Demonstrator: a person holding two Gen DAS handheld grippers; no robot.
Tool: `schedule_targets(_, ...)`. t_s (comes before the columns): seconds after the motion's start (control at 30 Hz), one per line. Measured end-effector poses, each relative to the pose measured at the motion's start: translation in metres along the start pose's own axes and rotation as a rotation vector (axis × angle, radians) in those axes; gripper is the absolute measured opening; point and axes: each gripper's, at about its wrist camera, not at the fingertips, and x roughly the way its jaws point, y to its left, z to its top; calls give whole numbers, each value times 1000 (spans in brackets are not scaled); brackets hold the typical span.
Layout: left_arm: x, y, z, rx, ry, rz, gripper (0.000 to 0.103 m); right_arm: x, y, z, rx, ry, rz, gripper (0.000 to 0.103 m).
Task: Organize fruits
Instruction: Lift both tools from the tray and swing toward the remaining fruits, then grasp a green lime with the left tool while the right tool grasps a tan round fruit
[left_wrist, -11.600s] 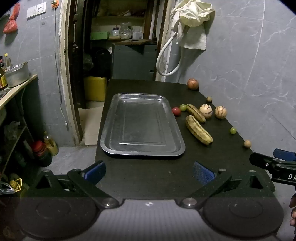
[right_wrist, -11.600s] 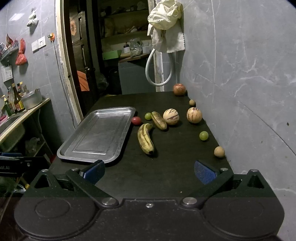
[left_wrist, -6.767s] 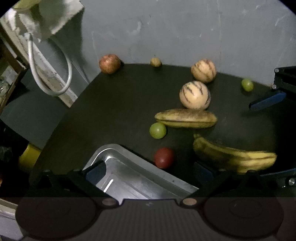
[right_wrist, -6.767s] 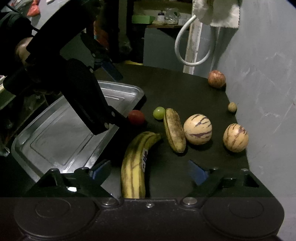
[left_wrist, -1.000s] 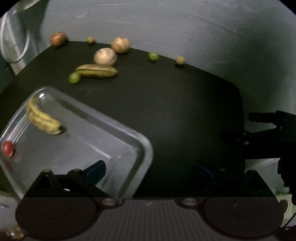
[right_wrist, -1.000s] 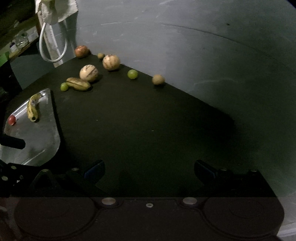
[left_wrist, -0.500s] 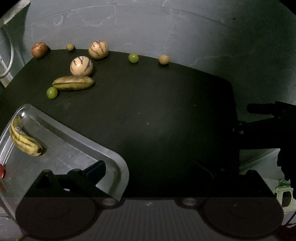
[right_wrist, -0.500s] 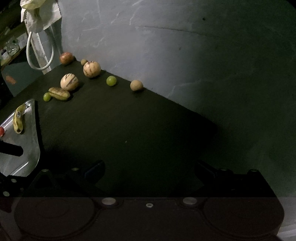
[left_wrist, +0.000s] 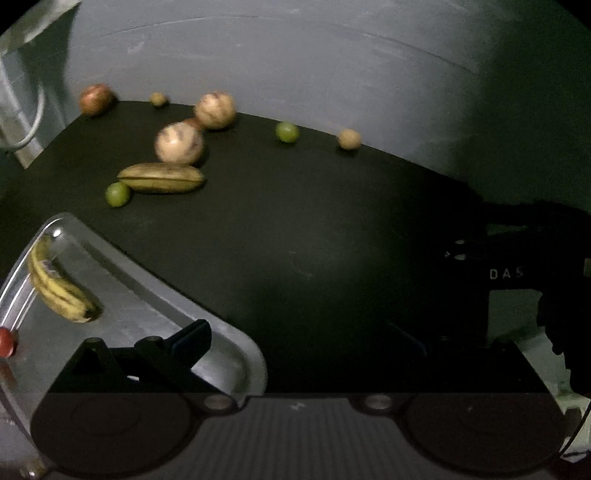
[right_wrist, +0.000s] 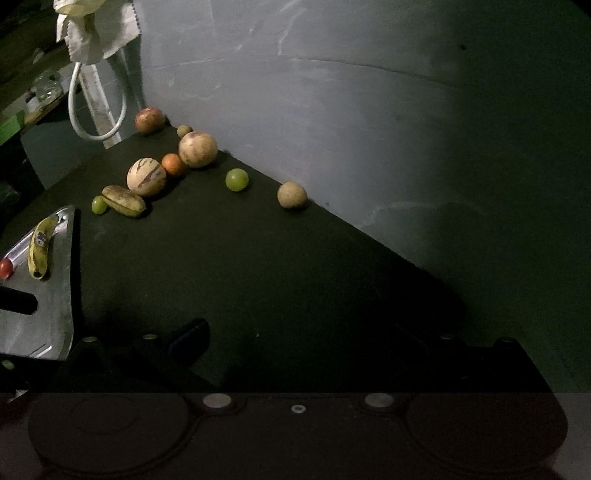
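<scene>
- Both grippers hang back at the near edge of the dark table (right_wrist: 295, 266), neither over any fruit; I judge this a pause between picks.
- The left gripper (left_wrist: 299, 336) has its jaws spread wide and nothing between them, its left finger over the near corner of the metal tray (left_wrist: 155, 295).
- The right gripper (right_wrist: 299, 336) is likewise wide apart and empty (its right finger is lost in shadow).
- In the tray, at its far left end: one yellow banana (right_wrist: 40, 246) and one red tomato (right_wrist: 5, 268), placed close together, apparently so the rest of the tray stays free.
- On the table along the far wall, left of centre:
  - one brown-spotted banana (right_wrist: 123, 201);
  - two striped melons (right_wrist: 146, 176), (right_wrist: 197, 149);
  - two green grapes (right_wrist: 99, 204), (right_wrist: 236, 180);
  - one orange fruit (right_wrist: 173, 164) tucked between the melons;
  - one reddish apple (right_wrist: 149, 119);
  - two small tan fruits (right_wrist: 292, 194), (right_wrist: 184, 130).
- That makes two fruits sorted and nine waiting.
</scene>
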Motion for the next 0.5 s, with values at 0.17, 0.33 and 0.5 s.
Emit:
schedule_targets(0.17, 0, 22, 5, -81, -14, 37, 102, 17, -4, 12, -26, 1, 13, 102)
schedule_targets(0.33, 4, 29, 10, -109, -20, 48, 102, 28, -10, 20, -4, -2, 33, 102)
schedule_targets(0.5, 10, 37, 22, -145, -50, 80, 102, 41, -4, 27, 7, -21, 61, 102)
